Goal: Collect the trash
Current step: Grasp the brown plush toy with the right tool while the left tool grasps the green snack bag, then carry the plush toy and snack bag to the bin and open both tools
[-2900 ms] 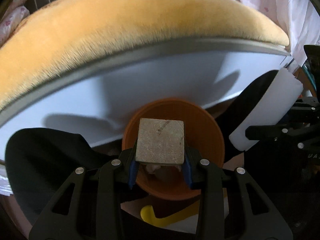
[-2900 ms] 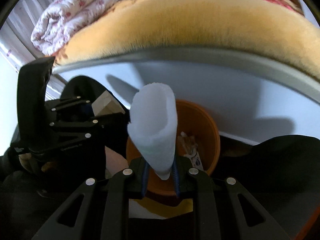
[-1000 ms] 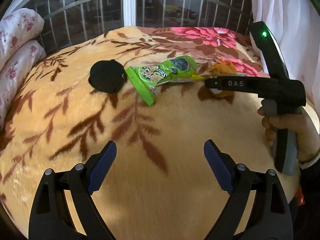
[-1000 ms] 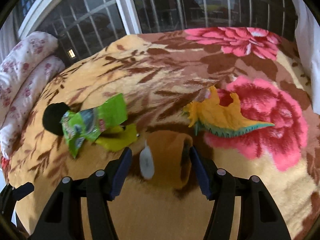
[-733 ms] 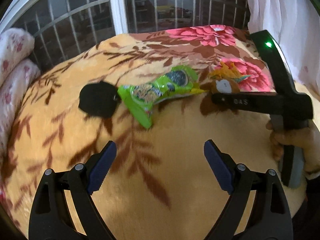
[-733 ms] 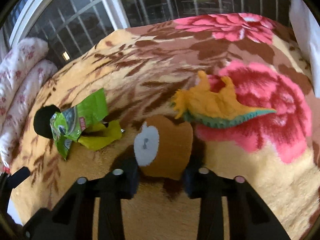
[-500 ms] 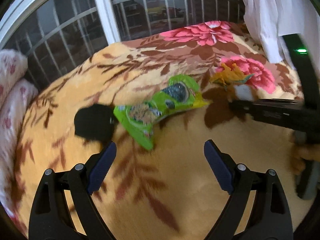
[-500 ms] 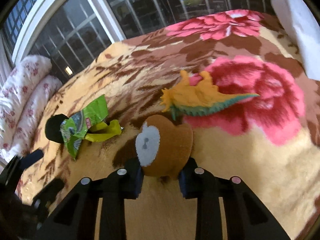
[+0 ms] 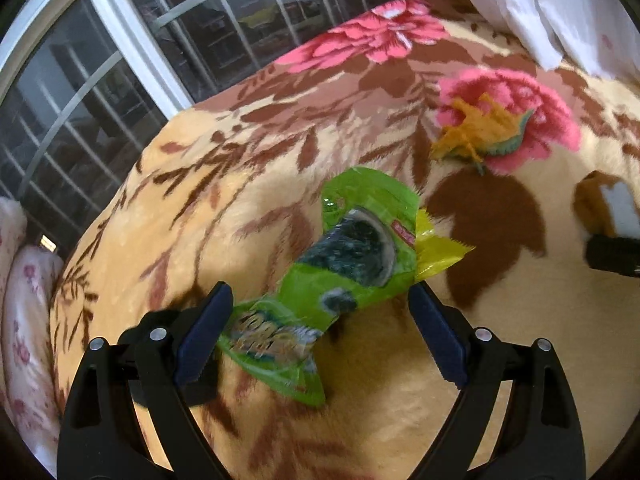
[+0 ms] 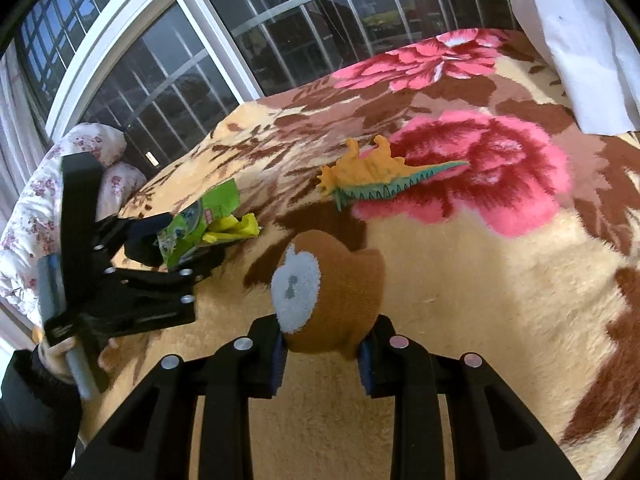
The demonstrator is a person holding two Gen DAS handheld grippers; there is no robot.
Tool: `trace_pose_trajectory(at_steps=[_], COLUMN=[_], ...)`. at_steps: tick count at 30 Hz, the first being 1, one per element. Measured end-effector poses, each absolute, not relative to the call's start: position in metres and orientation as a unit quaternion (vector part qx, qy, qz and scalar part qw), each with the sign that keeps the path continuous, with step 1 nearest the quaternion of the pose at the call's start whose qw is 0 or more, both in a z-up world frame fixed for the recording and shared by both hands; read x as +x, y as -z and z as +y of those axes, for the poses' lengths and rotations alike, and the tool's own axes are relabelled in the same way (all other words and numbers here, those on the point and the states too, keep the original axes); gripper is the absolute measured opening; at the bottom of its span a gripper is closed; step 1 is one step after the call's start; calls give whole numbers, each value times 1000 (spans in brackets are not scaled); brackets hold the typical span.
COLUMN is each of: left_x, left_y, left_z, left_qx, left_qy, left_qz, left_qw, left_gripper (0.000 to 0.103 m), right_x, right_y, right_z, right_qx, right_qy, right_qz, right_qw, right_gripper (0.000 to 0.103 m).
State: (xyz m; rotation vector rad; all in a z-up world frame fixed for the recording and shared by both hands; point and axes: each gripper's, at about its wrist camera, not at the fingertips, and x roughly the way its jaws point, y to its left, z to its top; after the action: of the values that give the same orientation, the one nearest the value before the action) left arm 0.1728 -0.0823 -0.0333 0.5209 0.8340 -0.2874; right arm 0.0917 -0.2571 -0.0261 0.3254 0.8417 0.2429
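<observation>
Left gripper (image 9: 320, 332) is spread wide over the green snack wrapper (image 9: 340, 280), pads either side, not pressing it. The wrapper lies on the floral blanket (image 9: 380, 420) with a yellow wrapper (image 9: 438, 250) touching its far end. Right gripper (image 10: 322, 354) has just closed and pinches a brown plush toy (image 10: 332, 300). An orange toy dinosaur (image 10: 376, 178) lies farther back on a pink flower.

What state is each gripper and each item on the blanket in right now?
left gripper: open, straddling the green snack wrapper, pads not pressing on it.
right gripper: shut on the brown plush toy, jaws having just closed.
green snack wrapper: crumpled, lying on the blanket.
yellow wrapper: lying partly under the green one.
brown plush toy: gripped at its base.
orange toy dinosaur: lying on its side, untouched.
</observation>
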Motion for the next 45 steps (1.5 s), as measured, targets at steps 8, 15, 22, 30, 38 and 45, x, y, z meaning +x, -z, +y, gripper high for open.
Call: trace_pose_trajectory(at_steps=[8,15,22,30,38,45], left_x=[193,175,125,25,-60,-133], left_y=[40,23,-14,-39,-38,-21], left_z=[-78,-74,-69,-55,-44,-40], left_qx=[208,156,125,79,62,65], left_qy=[136,133,116,100,100,118], left_qz=[405,399,385,365,347,355], left_qw=[880,894,907,922,930,925], left_gripper=[35,28,28,28,28,28], right_x=[97,92,64,-19,-110,-183], right_y=[38,32,4,-31,-34,-14], right_z=[-264,-264,-252,-227,-216,-205], right_qx=[182,173,142,89,54,26], right_qy=[-119,-115,-117,-151,-176,-216], right_qz=[417,400,370,345,346,371], right_qw=[883,893,911,922,920,903], right_gripper=[29,28,28,29,29,29])
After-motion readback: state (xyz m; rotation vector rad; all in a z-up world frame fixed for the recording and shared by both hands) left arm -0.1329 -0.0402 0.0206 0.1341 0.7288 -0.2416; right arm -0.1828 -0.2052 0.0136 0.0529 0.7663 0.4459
